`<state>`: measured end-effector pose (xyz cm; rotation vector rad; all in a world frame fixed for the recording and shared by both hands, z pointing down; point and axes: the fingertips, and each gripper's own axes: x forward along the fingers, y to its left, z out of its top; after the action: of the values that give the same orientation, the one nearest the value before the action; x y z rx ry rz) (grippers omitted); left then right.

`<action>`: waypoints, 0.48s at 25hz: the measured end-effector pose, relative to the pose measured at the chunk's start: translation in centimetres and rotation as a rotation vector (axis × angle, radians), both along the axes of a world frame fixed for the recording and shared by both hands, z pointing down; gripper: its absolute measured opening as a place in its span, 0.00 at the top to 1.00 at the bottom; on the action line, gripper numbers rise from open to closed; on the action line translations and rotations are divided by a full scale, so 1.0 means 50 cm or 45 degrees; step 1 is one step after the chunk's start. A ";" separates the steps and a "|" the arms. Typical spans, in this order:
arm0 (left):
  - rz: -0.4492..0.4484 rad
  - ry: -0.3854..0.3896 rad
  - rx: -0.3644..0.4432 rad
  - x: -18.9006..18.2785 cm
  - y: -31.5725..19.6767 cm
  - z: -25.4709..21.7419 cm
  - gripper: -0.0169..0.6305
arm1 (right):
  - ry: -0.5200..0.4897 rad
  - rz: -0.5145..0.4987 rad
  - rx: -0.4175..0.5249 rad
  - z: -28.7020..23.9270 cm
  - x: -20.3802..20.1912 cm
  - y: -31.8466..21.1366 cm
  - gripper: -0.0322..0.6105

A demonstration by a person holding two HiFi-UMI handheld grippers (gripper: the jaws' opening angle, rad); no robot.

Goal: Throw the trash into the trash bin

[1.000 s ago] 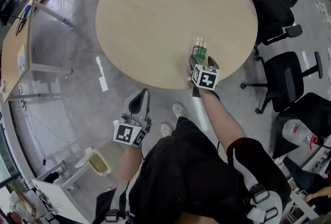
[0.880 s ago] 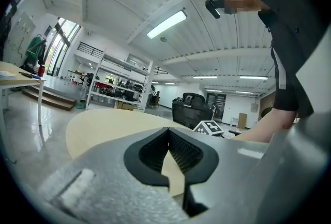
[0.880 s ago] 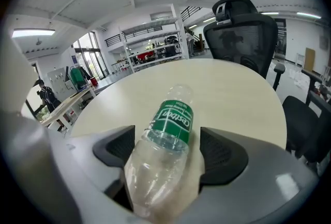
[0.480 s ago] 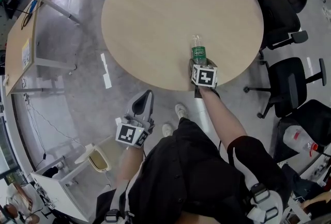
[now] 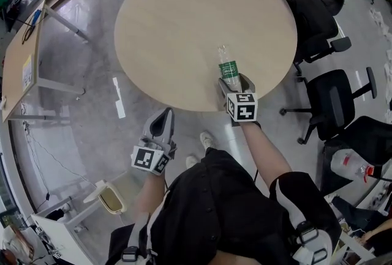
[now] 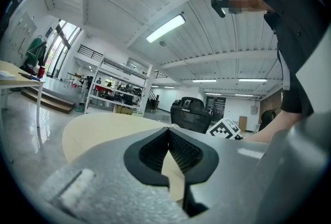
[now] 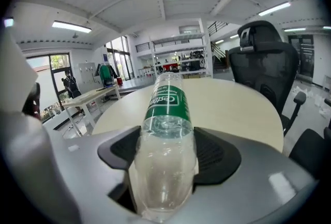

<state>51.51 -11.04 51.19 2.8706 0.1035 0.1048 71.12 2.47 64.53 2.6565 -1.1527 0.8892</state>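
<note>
A clear plastic bottle (image 5: 228, 68) with a green label sits between the jaws of my right gripper (image 5: 233, 81) over the near edge of the round wooden table (image 5: 184, 19). In the right gripper view the bottle (image 7: 165, 130) leans away from me, and the pads of the right gripper (image 7: 165, 153) press its lower body. These jaws have just been closing on the bottle. My left gripper (image 5: 164, 117) hangs off the table's near left edge above the floor. The left gripper (image 6: 168, 132) has its tips touching and holds nothing.
Black office chairs (image 5: 309, 0) (image 5: 334, 98) stand to the table's right. A small beige open-topped container (image 5: 110, 198) sits on the floor at lower left. Another clear bottle (image 5: 348, 163) lies at the far right. A desk (image 5: 18, 68) runs along the left.
The right gripper has risen a little with the bottle, and the bottle now tilts away instead of standing upright on the table. The left gripper has stayed put.
</note>
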 end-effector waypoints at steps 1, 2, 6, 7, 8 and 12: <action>-0.010 0.012 0.002 -0.001 -0.004 -0.005 0.97 | 0.046 -0.014 0.041 -0.029 -0.003 0.004 0.45; -0.024 0.024 0.005 -0.003 -0.009 -0.010 0.97 | 0.092 -0.030 0.085 -0.060 -0.007 0.006 0.45; -0.102 0.064 0.011 -0.017 -0.036 -0.026 0.97 | 0.229 -0.114 0.171 -0.148 -0.025 0.004 0.45; -0.125 0.070 0.011 -0.024 -0.042 -0.028 0.97 | 0.244 -0.137 0.181 -0.160 -0.031 -0.001 0.45; -0.152 0.076 0.011 -0.033 -0.049 -0.029 0.97 | 0.251 -0.161 0.193 -0.169 -0.037 -0.009 0.45; -0.293 0.077 0.010 -0.086 -0.081 -0.026 0.97 | 0.253 -0.278 0.262 -0.196 -0.071 -0.056 0.45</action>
<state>47.19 -15.07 49.91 2.8699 -0.2158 -0.0263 67.56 -0.34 54.74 2.6273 -1.5165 0.4816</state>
